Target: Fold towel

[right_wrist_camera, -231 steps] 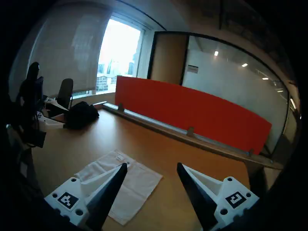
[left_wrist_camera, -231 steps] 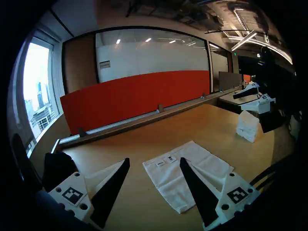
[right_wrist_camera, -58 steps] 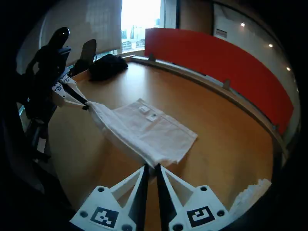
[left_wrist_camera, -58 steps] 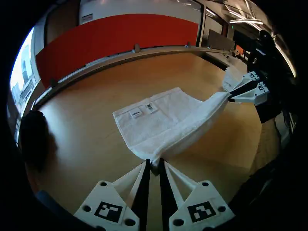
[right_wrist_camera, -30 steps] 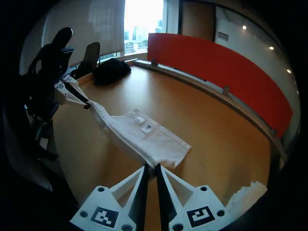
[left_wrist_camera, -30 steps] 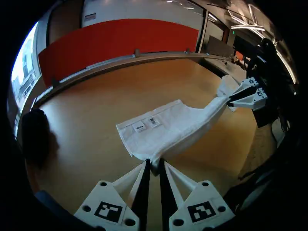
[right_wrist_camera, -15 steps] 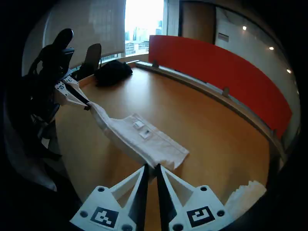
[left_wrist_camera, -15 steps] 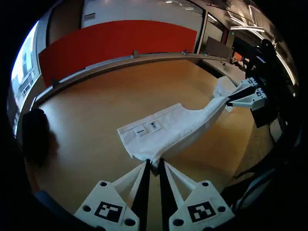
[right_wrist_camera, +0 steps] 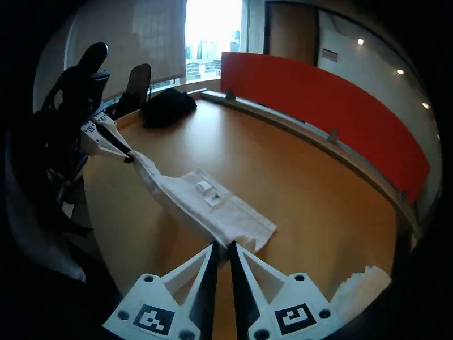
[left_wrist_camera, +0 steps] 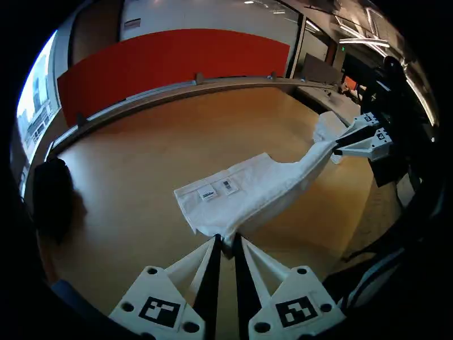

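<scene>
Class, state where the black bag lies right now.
In the right gripper view, the black bag lies at the far left end of the wooden table, below the window, beyond the towel.

Left gripper (left_wrist_camera: 226, 241) and right gripper (right_wrist_camera: 222, 247), white bodies, black tapered fingers (left_wrist_camera: 210, 271), square black-and-white markers (left_wrist_camera: 162, 311), screw holes (left_wrist_camera: 148, 271)

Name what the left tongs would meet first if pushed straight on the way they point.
Probably the white towel: the left tongs pinch its corner, and the rest spreads directly ahead over the table.
</scene>
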A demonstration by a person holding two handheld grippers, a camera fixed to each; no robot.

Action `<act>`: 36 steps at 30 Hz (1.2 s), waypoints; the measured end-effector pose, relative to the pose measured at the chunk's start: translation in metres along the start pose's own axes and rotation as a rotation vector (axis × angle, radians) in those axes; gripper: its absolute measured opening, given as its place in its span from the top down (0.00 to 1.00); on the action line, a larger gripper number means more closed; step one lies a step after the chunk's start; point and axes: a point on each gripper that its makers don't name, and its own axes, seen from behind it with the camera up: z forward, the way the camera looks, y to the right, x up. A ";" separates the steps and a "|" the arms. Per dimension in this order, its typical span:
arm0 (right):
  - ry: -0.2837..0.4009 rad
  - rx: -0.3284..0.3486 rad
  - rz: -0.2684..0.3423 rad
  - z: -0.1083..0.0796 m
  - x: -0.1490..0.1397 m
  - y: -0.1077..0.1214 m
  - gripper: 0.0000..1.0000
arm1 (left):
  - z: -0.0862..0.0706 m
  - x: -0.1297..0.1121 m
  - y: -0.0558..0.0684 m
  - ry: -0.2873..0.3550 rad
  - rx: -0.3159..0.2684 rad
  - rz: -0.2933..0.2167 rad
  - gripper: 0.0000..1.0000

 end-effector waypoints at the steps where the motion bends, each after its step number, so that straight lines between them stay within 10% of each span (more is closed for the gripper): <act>1: -0.002 0.000 -0.001 0.001 -0.001 0.000 0.86 | 0.001 0.000 0.000 -0.002 0.001 -0.001 0.84; 36: -0.089 -0.019 0.038 0.068 -0.020 0.048 0.86 | 0.081 0.007 -0.039 -0.080 0.049 -0.018 0.84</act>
